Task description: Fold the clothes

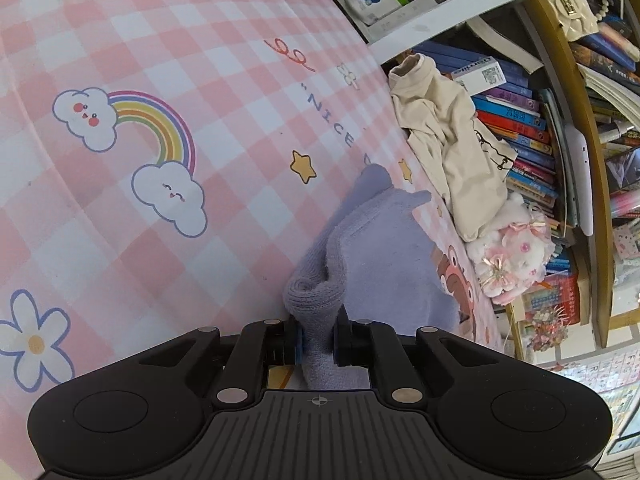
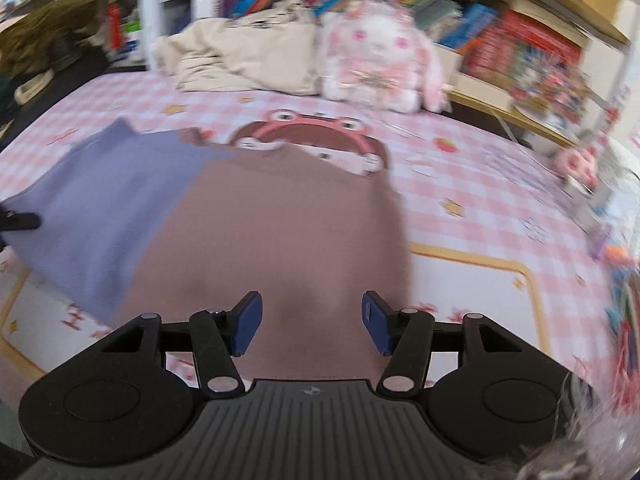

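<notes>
Lavender knit garment [image 1: 384, 256] lying flat on the pink checked mat [image 1: 168, 40], one edge bunched into a rolled fold and pinched in the left claw [image 1: 318, 340], jaws closed tight on the fabric. Same garment seen from the right wrist view [image 2: 100, 216] as a flat sheet running away to upper left, with a brown panel [image 2: 280, 232] adjoining it on the right; whether brown is a second piece or the garment's other face cannot be told through the blur. Right claw [image 2: 312, 328] wide open, blue pads well apart, holding nothing, hovering over the near edge of the brown panel. Key relation: free cloth lies ahead of and slightly left of the right claw, its long axis running across from the left claw's held edge toward the right claw. Judged: right claw nearer the unheld side, so next grip probably belongs there, opposite the left pinch. Risk: lifting on one edge alone likely drags or skews the sheet. Beyond: cream garment [image 1: 444, 148] crumpled at the mat's far edge, white-and-pink plush rabbit [image 2: 376, 64] beside it, bookshelves [image 1: 520, 128] behind.
</notes>
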